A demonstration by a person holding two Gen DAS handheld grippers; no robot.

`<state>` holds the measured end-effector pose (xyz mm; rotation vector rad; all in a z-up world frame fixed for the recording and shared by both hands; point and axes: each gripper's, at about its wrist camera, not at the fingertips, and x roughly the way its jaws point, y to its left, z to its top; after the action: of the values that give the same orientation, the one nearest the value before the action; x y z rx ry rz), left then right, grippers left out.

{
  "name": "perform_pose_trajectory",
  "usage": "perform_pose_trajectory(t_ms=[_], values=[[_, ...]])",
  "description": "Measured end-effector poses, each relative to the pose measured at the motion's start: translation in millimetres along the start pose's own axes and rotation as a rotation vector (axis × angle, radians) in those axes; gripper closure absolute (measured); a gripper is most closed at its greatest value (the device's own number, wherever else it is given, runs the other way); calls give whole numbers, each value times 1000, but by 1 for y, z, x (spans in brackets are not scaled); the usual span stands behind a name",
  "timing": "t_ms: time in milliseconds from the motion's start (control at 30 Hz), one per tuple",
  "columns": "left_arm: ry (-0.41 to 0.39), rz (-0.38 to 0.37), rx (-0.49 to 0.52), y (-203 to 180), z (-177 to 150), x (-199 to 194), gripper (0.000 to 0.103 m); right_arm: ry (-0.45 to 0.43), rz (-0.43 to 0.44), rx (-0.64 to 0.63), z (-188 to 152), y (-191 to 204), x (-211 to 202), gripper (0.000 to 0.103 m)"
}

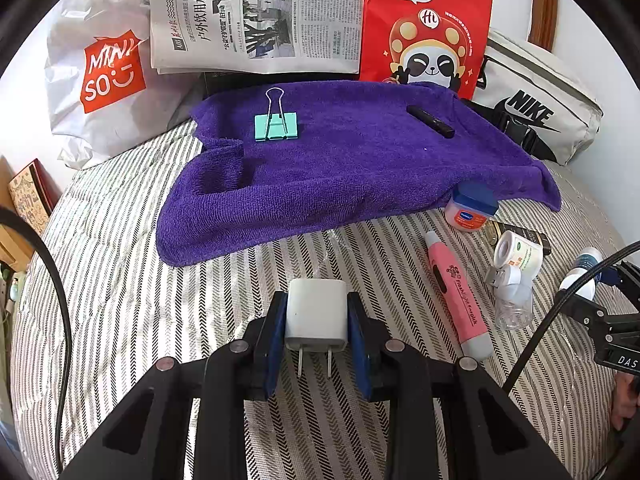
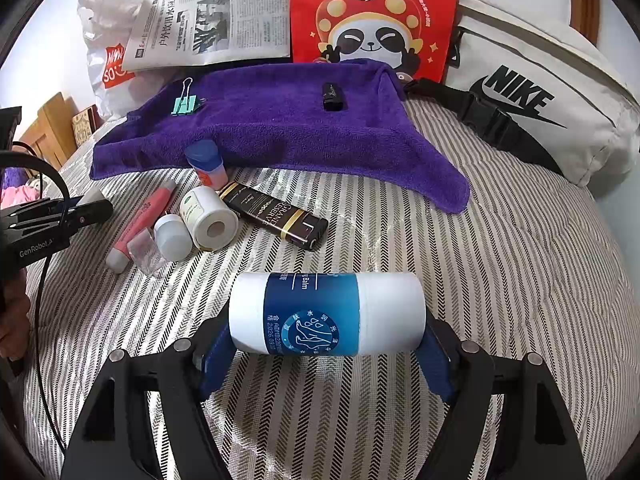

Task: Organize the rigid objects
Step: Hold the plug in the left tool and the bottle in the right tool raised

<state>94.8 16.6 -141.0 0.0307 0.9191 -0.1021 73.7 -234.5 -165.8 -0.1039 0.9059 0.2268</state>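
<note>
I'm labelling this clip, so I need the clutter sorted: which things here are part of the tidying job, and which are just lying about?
Part of the job:
- white charger plug in the left hand-held gripper
- blue-and-white balm tube in the right hand-held gripper
- purple towel, with teal binder clip on it
- pink flashlight earpick
- black lighter

Lying about:
- newspaper
- red panda bag
- Nike bag

A striped bedcover (image 1: 120, 280) under daylight, white wall (image 2: 48, 40), perhaps a wooden headboard (image 2: 48, 128).
</note>
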Motion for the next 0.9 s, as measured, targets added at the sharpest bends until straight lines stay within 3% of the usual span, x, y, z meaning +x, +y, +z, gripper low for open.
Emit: perform_pose_trajectory(t_ms=[567,900], values=[[0,1,0,-3,-1,-1,76,-4,28,11,0,-4,-1,27],[27,-4,-63,4,-1,-6,77,59,21,19,14,-4,-14,28]])
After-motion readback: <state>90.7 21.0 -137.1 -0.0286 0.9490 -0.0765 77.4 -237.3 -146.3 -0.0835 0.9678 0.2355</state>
